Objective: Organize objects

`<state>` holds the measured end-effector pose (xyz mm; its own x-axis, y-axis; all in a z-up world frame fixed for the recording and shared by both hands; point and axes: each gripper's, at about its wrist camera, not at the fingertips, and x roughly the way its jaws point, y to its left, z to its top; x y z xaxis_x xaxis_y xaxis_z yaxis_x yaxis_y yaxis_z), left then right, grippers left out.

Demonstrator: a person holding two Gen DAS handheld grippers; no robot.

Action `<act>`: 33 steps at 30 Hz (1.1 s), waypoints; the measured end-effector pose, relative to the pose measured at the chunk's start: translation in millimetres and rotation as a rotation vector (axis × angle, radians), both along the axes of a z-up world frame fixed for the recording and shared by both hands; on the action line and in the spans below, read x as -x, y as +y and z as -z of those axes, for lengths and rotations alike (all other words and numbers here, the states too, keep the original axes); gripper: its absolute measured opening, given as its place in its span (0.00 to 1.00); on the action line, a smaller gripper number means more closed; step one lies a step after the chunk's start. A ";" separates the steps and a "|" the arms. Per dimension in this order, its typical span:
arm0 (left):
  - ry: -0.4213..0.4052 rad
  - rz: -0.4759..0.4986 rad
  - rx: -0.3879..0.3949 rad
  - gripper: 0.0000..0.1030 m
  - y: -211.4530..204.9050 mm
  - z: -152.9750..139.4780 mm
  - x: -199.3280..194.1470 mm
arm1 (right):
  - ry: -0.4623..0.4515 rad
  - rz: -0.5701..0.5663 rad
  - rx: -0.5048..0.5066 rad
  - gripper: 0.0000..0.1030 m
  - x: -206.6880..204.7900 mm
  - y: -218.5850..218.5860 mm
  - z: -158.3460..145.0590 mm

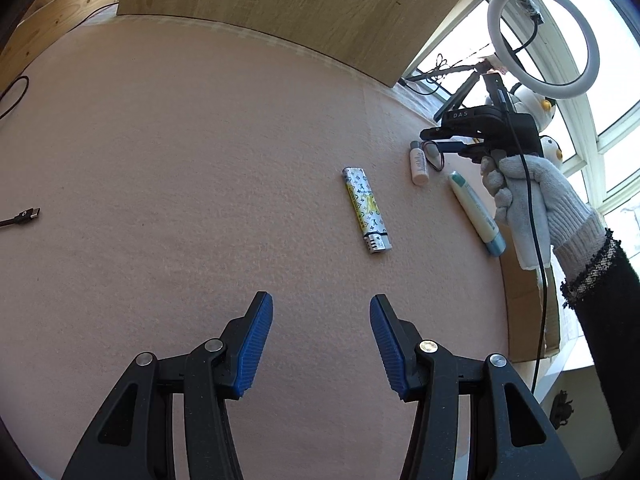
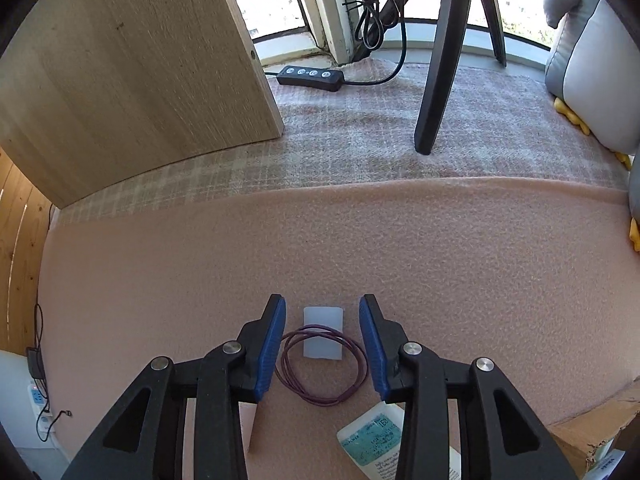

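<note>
Right claw (image 2: 322, 340) released, low over small white bottle (image 2: 323, 332) and purple hair tie (image 2: 320, 364) on pink table (image 2: 360, 240), far right. Left claw (image 1: 321, 344) released, empty, near lighter (image 1: 366, 210). Risk: pads pinch tie with bottle, or bottle rolls away.

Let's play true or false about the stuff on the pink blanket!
1. The patterned lighter lies flat on the pink blanket. True.
2. The left gripper holds the lighter. False: its jaws are open and empty.
3. A purple hair tie lies between the right gripper's fingers. True.
4. The ring light is square. False: it is round.
5. The green tube stands upright. False: it lies flat.
</note>
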<state>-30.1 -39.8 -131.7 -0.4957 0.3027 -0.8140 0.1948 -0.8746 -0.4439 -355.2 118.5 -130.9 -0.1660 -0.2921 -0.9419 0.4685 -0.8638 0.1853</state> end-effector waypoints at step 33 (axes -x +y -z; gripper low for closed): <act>0.066 0.166 0.005 0.53 53.4 -24.2 38.4 | -0.108 -0.128 0.203 0.08 -161.0 88.4 -7.1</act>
